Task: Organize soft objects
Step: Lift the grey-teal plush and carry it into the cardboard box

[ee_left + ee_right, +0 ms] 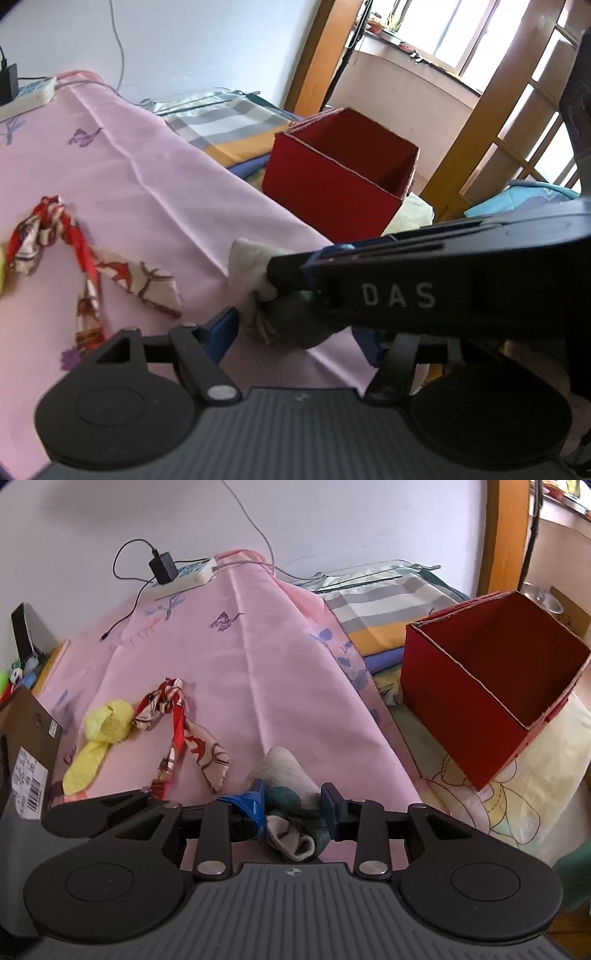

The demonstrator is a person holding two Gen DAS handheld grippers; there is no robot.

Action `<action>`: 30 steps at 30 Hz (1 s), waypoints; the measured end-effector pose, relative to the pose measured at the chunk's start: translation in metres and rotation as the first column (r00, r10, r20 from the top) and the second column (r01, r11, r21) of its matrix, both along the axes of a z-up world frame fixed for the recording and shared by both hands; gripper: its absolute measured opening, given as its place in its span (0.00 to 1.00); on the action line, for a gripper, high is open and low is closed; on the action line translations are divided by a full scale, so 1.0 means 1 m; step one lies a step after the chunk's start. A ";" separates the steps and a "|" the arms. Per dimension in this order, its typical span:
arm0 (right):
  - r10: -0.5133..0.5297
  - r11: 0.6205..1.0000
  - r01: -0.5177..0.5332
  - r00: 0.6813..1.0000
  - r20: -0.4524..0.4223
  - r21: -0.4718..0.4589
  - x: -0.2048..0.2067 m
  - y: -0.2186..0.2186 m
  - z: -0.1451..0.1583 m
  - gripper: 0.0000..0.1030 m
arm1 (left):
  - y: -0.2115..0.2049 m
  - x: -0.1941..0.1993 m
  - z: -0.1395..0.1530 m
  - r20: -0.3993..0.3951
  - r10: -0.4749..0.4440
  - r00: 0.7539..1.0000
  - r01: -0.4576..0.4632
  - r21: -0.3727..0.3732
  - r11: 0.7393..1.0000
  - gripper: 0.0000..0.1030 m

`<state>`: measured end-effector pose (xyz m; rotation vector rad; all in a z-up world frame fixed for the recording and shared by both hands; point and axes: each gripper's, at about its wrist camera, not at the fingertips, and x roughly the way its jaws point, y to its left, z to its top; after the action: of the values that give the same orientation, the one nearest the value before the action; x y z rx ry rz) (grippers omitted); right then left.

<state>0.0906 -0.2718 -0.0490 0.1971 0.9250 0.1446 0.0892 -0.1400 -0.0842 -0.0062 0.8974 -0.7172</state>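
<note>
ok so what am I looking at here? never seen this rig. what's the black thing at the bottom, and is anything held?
No robot: a person holds a two-finger gripper in each hand. Each gripper has a fisheye camera looking forward along its fingers, so the black shape at the bottom of each picture is the gripper itself.

The right wrist view shows the right gripper with its blue pads on either side of a rolled sock, apparently gripping it. The left wrist view shows the left gripper open and holding nothing, with the right gripper crossing in front of it.

On the pink cloth lie a knotted red patterned scarf and a yellow towel. To the right stands an open red box.
</note>
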 end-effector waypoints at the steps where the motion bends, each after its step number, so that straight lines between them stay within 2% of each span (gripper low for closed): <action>1: -0.013 1.000 0.013 1.000 -0.005 0.016 0.001 -0.003 -0.001 0.16 | -0.001 0.001 -0.001 0.003 -0.001 1.000 0.001 -0.002 1.000 0.58; 7: -0.051 0.995 0.053 0.998 -0.026 0.089 0.001 -0.007 0.000 0.16 | 0.002 0.002 0.001 0.012 -0.002 1.000 0.002 -0.016 1.000 0.52; 15: -0.019 0.988 0.019 1.000 -0.002 0.151 -0.011 0.011 0.012 0.15 | 0.033 -0.018 0.022 0.067 0.038 0.997 -0.036 -0.030 0.999 0.50; 24: 0.098 0.972 -0.107 0.994 0.054 0.208 -0.020 0.067 0.035 0.15 | 0.095 -0.050 0.053 0.156 0.156 0.975 -0.155 -0.018 0.988 0.49; 30: 0.193 0.950 -0.213 0.975 0.108 0.230 -0.023 0.114 0.054 0.15 | 0.148 -0.068 0.076 0.203 0.264 0.943 -0.261 -0.043 0.965 0.48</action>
<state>0.0672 -0.1579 0.0048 0.3174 0.8411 0.4545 0.0217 0.0081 -0.0084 -0.0629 0.6749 -0.4655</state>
